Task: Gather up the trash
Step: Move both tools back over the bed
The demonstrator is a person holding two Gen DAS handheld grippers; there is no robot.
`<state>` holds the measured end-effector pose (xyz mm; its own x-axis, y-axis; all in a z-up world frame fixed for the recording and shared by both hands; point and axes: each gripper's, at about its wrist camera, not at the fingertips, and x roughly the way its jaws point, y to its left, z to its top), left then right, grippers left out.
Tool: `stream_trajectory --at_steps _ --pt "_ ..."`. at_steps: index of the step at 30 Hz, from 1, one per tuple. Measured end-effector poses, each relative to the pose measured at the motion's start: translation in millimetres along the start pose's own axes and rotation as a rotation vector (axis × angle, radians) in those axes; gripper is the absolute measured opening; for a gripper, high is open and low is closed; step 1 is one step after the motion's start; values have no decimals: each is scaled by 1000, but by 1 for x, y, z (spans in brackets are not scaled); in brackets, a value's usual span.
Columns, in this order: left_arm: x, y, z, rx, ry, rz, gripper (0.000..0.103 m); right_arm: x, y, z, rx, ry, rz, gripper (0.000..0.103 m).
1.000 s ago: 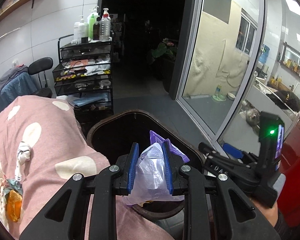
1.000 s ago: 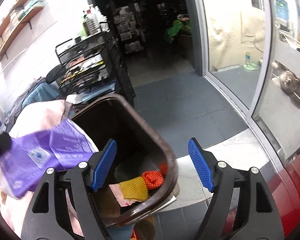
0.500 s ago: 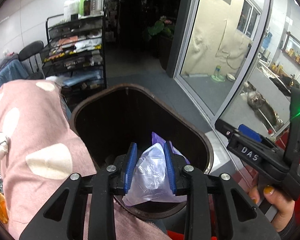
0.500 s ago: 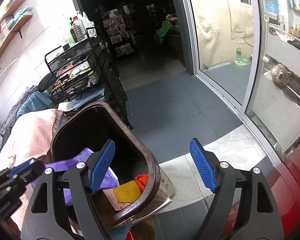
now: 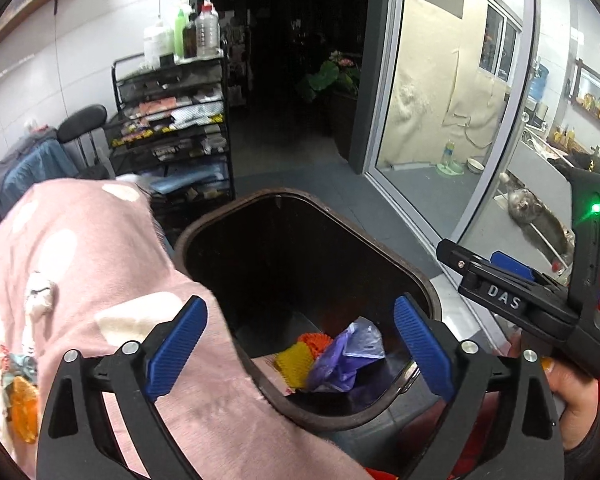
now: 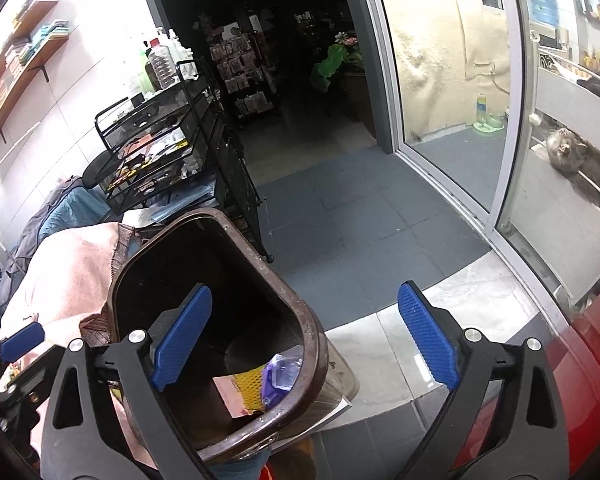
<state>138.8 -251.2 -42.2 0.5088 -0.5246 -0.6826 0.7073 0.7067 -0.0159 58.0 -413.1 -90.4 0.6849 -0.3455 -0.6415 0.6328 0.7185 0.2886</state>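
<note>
A brown trash bin (image 5: 432, 300) stands open below me; it also shows in the right wrist view (image 6: 300, 320). A purple plastic bag (image 5: 346, 356) lies at its bottom beside yellow (image 5: 294, 364) and orange (image 5: 314, 340) mesh wrappers. The bag (image 6: 280, 376) and yellow mesh (image 6: 250, 388) show in the right wrist view too. My left gripper (image 5: 300, 348) is open and empty above the bin's near rim. My right gripper (image 6: 304, 344) is open and empty over the bin's right rim; it appears in the left wrist view (image 5: 512, 284) at the right.
A pink spotted blanket (image 5: 68, 280) covers a seat left of the bin. A black wire rack (image 5: 172, 132) with bottles stands behind. A glass sliding door (image 5: 456, 100) is at the right, a grey cat (image 5: 536, 216) behind glass. Grey floor tiles (image 6: 360, 232) lie ahead.
My left gripper opened and let go of the purple bag, which fell to the bottom of the bin. The right gripper stayed open beside the bin.
</note>
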Motion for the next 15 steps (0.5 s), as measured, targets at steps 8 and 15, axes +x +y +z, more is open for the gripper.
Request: stream_trajectory --at_steps 8,15 --pt "-41 2 -15 54 -105 96 95 -6 16 -4 -30 -17 40 93" --pt "-79 15 -28 29 -186 159 98 -16 52 -14 -113 -27 104 93"
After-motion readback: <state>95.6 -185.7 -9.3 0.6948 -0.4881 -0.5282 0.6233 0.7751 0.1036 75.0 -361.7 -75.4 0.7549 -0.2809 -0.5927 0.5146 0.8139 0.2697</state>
